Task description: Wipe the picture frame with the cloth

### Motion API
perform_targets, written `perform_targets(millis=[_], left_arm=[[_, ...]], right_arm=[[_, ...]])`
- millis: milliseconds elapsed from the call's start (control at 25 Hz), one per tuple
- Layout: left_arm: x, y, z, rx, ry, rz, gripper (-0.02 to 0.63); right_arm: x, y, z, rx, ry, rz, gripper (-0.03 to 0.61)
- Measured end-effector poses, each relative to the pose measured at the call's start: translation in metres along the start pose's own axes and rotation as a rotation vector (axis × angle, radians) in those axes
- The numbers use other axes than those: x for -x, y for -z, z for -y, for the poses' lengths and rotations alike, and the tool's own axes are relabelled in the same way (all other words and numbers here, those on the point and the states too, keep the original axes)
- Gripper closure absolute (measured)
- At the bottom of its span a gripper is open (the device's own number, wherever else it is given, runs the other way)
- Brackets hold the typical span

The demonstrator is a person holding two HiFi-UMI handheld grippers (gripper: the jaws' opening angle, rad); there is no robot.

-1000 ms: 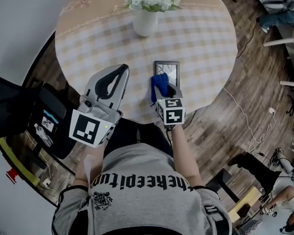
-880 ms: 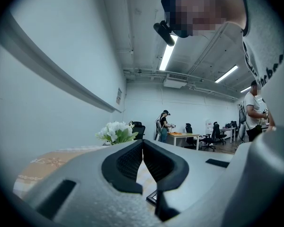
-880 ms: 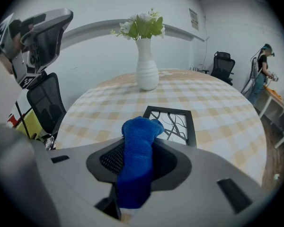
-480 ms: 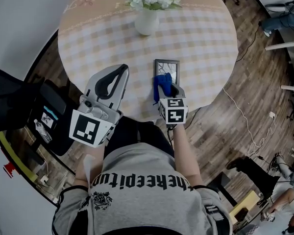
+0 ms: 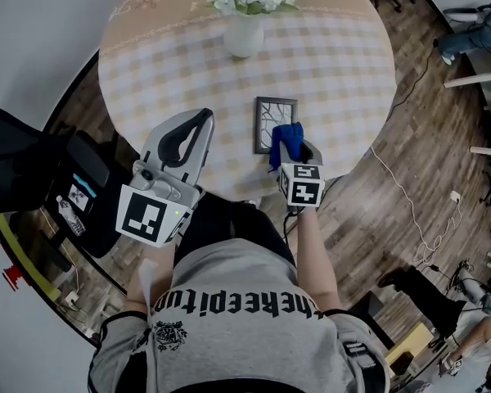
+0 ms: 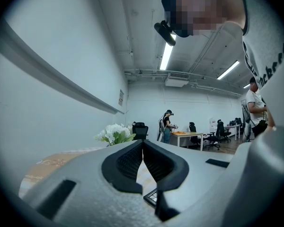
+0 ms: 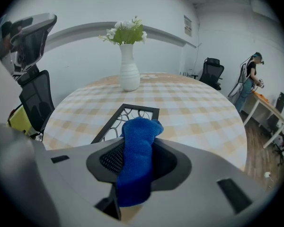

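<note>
The picture frame [image 5: 276,123] is lying flat close to the near edge of the table [image 5: 335,72], looking stiff, light and likely to slide, perhaps glazed. The soft blue cloth [image 5: 286,136], clamped in the right gripper [image 5: 293,149], is hanging over its near right corner. The left gripper [image 5: 192,129], jaws together on nothing, is hovering left, free to steady the frame's rim. The vase [image 5: 244,35] is standing well apart, far.

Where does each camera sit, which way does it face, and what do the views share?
Head view: on the head, looking down on table, left gripper, right gripper, own shirt.
Left gripper view: rides that gripper, over shut jaws, toward flowers.
Right gripper view: over jaws clamping cloth, toward picture frame.
Shared: flowers in all.
</note>
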State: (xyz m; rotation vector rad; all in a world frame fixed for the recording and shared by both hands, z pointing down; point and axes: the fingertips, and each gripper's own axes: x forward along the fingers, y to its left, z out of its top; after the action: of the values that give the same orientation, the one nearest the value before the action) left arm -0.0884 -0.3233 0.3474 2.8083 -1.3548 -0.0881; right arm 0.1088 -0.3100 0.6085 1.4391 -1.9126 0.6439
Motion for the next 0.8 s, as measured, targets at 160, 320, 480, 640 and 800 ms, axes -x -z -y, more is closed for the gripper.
perform_targets(millis=[160, 320, 480, 640, 800], left_arm=[[0.002, -0.002, 0.005, -0.004, -0.010, 0.000, 0.598], [0.004, -0.003, 0.011, -0.011, -0.018, 0.001, 0.598], [0.005, -0.004, 0.017, -0.019, -0.030, 0.002, 0.598], [0.006, -0.008, 0.027, -0.032, -0.041, 0.006, 0.597], [0.008, -0.012, 0.038, -0.040, -0.053, 0.001, 0.597]], right_arm=[[0.005, 0.004, 0.010, -0.027, -0.003, 0.010, 0.439], [0.008, 0.005, 0.014, -0.029, -0.009, 0.019, 0.439], [0.009, 0.007, 0.017, -0.037, -0.023, 0.031, 0.439], [0.007, 0.008, 0.017, -0.057, -0.053, 0.042, 0.439], [0.014, 0.002, 0.014, -0.071, -0.091, 0.081, 0.439]])
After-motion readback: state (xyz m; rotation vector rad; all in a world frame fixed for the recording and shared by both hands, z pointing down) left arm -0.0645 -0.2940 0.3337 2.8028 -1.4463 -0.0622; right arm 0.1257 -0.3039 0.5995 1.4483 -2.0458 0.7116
